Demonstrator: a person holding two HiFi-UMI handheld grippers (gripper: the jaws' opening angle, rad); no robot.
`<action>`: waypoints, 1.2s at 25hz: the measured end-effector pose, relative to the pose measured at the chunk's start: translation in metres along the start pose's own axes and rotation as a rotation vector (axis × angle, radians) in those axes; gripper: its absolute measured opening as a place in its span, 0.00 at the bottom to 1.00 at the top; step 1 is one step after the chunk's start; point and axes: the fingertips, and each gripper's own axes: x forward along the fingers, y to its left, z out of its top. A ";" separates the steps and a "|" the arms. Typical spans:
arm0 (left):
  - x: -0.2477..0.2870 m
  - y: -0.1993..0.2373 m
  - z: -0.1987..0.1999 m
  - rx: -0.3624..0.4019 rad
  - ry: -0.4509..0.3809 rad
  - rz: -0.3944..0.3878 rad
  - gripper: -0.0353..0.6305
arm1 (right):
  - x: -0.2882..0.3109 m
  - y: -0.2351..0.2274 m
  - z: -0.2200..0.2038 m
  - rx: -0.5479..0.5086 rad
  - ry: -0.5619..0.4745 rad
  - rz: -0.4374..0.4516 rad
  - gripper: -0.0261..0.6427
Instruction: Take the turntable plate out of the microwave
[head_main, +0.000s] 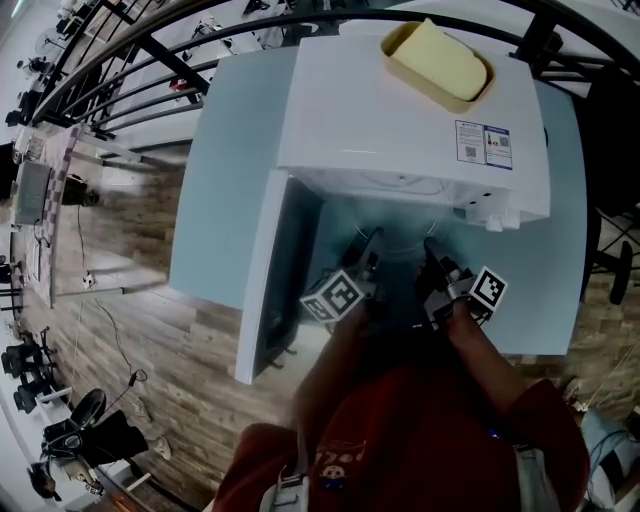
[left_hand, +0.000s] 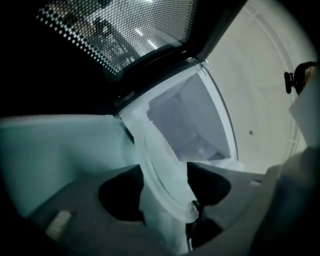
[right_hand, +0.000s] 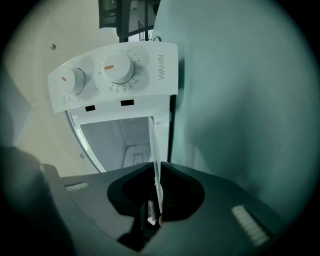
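Right gripper (right_hand: 156, 196) was clamped on the turntable plate (left_hand: 160, 170) rim; removal judged partly done.
Left gripper (left_hand: 165, 196) was spread wide, rim between its jaws, unpressed; plate was held at the open microwave (head_main: 400, 120) mouth, yet to be drawn clear.

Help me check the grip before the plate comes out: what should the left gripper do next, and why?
Probably close the left gripper on the turntable plate. Its jaws stand wide apart around the rim without pressing it, while only the right gripper is shut on the rim, at the mouth of the open microwave. A second grip should steady the plate.
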 end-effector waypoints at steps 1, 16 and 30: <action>0.004 0.000 0.000 -0.031 -0.006 -0.014 0.46 | 0.000 0.000 0.000 0.001 0.000 0.001 0.08; 0.038 0.006 0.005 -0.283 -0.072 -0.098 0.40 | 0.000 -0.001 0.000 0.019 0.008 0.008 0.08; 0.047 0.011 0.002 -0.338 -0.081 -0.108 0.17 | 0.001 -0.002 -0.002 0.015 0.027 0.013 0.09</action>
